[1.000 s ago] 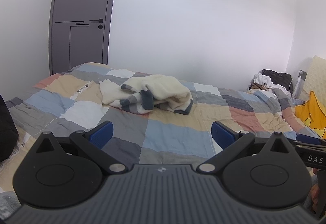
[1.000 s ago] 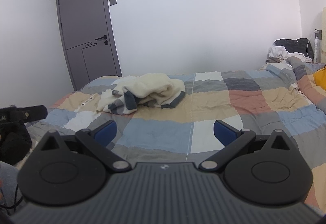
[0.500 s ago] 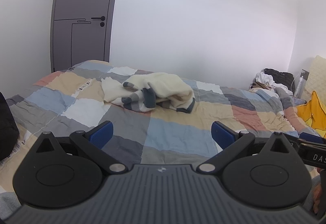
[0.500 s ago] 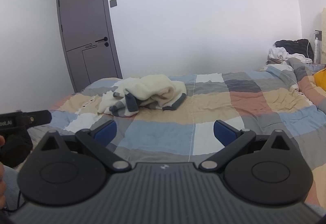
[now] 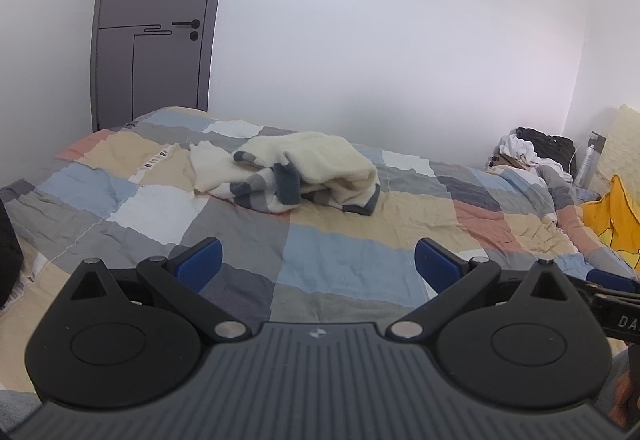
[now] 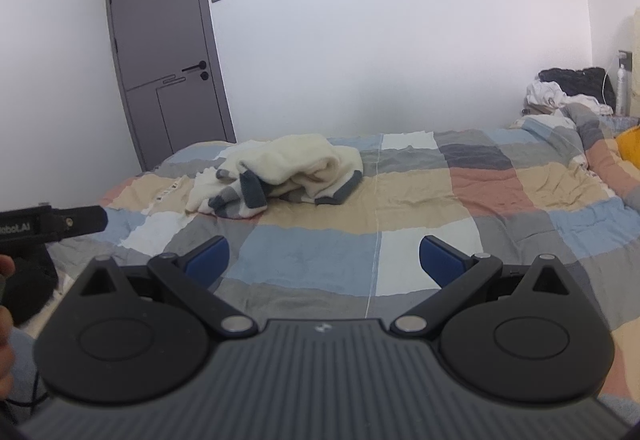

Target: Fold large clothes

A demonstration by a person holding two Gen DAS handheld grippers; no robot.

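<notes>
A cream sweater [image 5: 296, 169] with grey and dark blue striped cuffs lies crumpled on the far left part of the bed; it also shows in the right wrist view [image 6: 280, 171]. My left gripper [image 5: 318, 266] is open and empty, held above the near edge of the bed, well short of the sweater. My right gripper [image 6: 324, 256] is open and empty too, over the near middle of the bed. The left gripper's tip [image 6: 80, 220] shows at the left edge of the right wrist view.
The bed carries a patchwork quilt [image 5: 360, 264] in blue, grey, tan and pink. A pile of clothes [image 5: 532, 147] lies at the far right corner, with a yellow cushion [image 5: 612, 224] nearby. A grey door [image 5: 156, 23] stands behind the bed.
Both grippers have drifted slightly forward and upward toward the bed, so the sweater sits a little lower in view. Their jaws stay open.
</notes>
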